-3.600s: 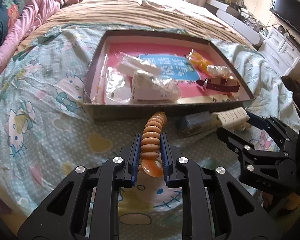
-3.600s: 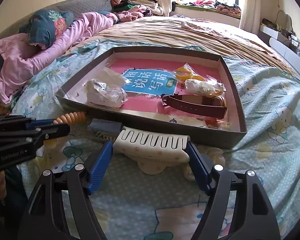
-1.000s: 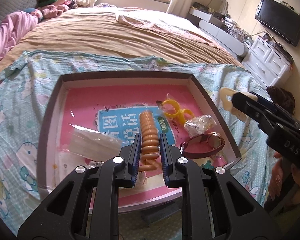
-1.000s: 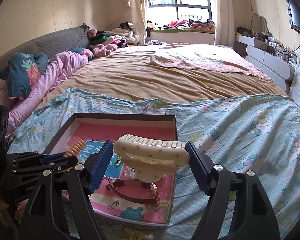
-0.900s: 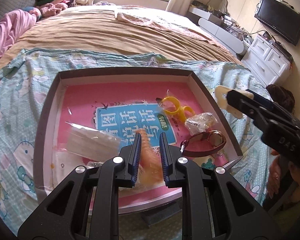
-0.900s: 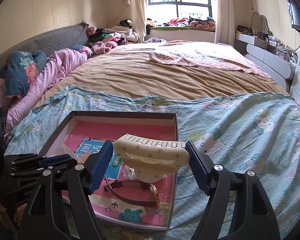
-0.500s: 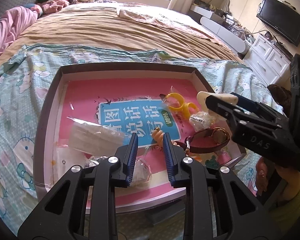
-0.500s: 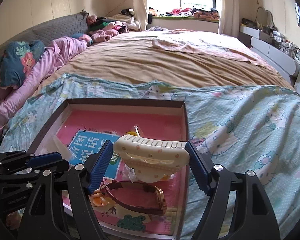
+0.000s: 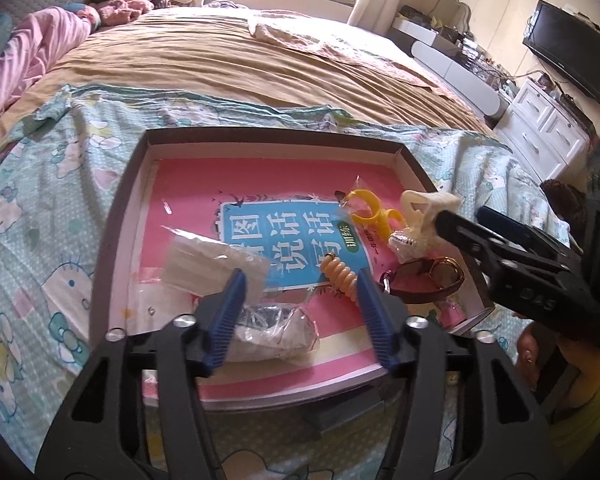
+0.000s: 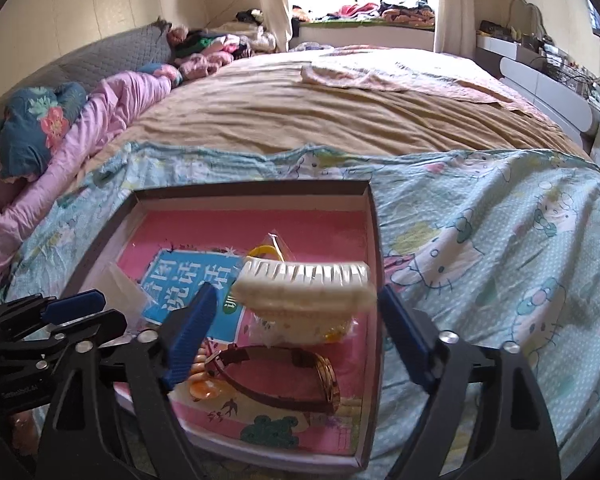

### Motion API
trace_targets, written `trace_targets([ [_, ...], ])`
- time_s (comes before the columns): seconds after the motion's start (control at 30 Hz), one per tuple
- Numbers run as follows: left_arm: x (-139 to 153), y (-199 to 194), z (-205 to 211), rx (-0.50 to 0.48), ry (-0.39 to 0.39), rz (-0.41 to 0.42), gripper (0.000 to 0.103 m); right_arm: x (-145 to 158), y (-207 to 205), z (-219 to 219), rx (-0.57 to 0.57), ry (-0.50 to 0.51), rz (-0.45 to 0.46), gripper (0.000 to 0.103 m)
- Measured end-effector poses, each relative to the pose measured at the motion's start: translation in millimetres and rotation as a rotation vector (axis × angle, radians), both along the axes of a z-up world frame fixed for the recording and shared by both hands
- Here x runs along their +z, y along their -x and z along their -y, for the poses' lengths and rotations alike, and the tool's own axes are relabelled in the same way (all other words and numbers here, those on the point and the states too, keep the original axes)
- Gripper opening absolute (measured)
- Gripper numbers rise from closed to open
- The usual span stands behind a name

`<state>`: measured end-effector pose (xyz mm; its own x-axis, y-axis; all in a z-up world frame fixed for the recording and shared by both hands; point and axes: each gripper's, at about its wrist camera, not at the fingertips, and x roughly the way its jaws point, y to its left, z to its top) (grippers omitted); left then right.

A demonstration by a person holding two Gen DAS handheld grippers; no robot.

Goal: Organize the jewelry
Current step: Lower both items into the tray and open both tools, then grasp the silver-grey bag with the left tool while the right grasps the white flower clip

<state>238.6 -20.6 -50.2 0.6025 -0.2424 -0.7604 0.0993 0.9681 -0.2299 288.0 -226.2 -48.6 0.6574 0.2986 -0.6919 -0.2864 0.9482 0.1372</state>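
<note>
— Where does the left gripper point(image 9: 300, 312) stand?
— Its jaws have just been opening; nothing is between the blue pads. The orange beaded spiral bracelet point(image 9: 340, 278) lies free in the shallow dark-rimmed cardboard tray point(image 9: 116, 240), just inside the right pad.

— And the right gripper point(image 10: 296, 332)?
— Its jaws have also been widening — the cream toothed plastic hair claw point(image 10: 304, 286) sits between the pads, neither visibly pressing it, above the brown leather-strap wristwatch point(image 10: 284, 380).

— Farther in?
— A yellow plastic ring point(image 9: 364, 208) on the pink book cover point(image 9: 260, 184).
</note>
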Motion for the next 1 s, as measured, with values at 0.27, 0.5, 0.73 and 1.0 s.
trace_targets([
  [0.27,17,18,-8,0.044,-0.009,0.048,0.077,26,36,15,0.0,-0.018,0.048,0.09],
  [0.5,22,36,-10,0.054,-0.021,0.054,0.088,34,72,22,0.028,-0.002,0.072,0.093],
  [0.73,9,51,-8,0.051,-0.046,0.004,0.089,19,97,23,0.047,0.023,0.034,0.093],
  [1.0,-16,60,-6,0.053,-0.021,-0.081,0.089,-18,108,22,0.061,0.033,-0.054,0.091],
])
